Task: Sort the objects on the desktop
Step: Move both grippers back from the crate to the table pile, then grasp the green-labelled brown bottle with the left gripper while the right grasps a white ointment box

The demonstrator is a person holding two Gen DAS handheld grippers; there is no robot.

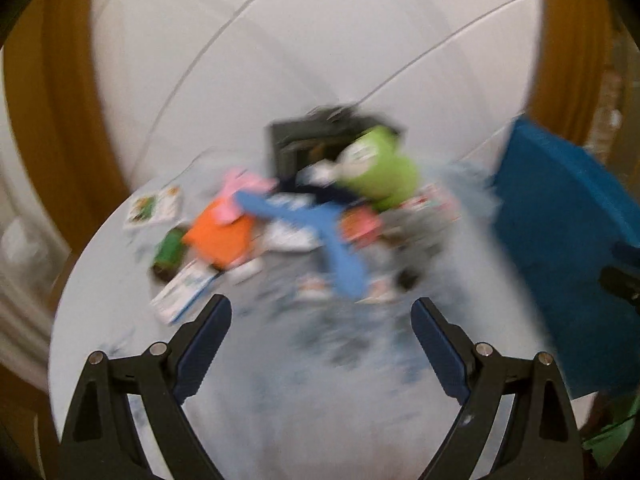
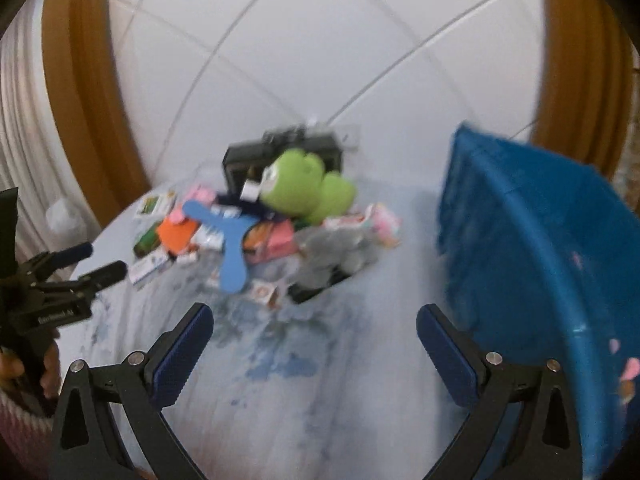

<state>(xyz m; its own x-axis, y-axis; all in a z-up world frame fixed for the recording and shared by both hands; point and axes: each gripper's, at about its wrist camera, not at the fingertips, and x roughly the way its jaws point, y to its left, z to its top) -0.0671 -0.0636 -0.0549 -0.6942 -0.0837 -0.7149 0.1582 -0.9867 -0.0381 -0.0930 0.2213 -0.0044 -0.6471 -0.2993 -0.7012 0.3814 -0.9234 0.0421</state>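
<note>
Nothing looks sorted yet, as far as I can judge: the whole heap of desktop objects (image 2: pixel 260 216) sits bunched at the far middle of the round worktop (image 2: pixel 312 380), with the green plush (image 2: pixel 308 188) on top, a blue boomerang-shaped piece (image 2: pixel 228 240) lying across the front, an orange card (image 2: pixel 176 236) to the left and a black box (image 2: pixel 280 152) behind. The blue bin (image 2: pixel 560 280) stands to the right of the heap; I can make out little inside it beyond a few pink specks on its wall. My right gripper (image 2: pixel 314 332) has its fingers wide apart with nothing between them, and my left gripper (image 1: pixel 320 320) likewise, both short of the heap. Between my fingers and the pile the worktop is bare, stained blue, so there is room to come in. The worktop's curved edge falls away close on the left, and the bin wall crowds my right.
</note>
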